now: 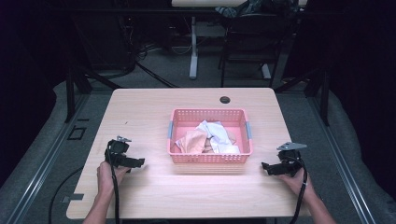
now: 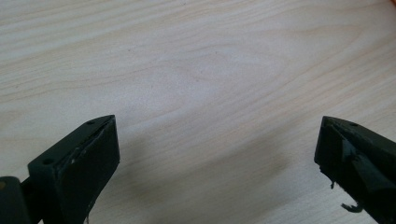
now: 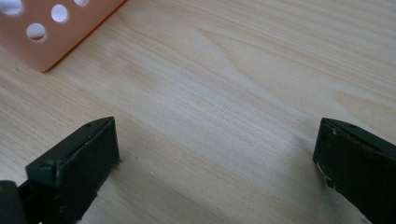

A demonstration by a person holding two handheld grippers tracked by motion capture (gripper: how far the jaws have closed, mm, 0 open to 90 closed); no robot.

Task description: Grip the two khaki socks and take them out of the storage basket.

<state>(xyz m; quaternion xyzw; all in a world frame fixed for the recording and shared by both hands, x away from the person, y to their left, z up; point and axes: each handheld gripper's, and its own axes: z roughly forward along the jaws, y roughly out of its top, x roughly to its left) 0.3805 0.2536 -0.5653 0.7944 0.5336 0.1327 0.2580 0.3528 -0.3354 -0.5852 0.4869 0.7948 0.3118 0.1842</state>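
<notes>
Left claw (image 1: 140,162) wide, empty | right claw (image 1: 264,166) wide | basket (image 1: 209,157) clothes (image 1: 210,137) jumbled, indistinct

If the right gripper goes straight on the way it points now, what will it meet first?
Probably the bare wooden table ahead of the open right gripper. The pink perforated plastic basket lies off to one side in the right gripper view, apparently outside that line.

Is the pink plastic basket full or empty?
Partly filled: the pink plastic basket holds crumpled white and peach cloths, piled near its front.
</notes>
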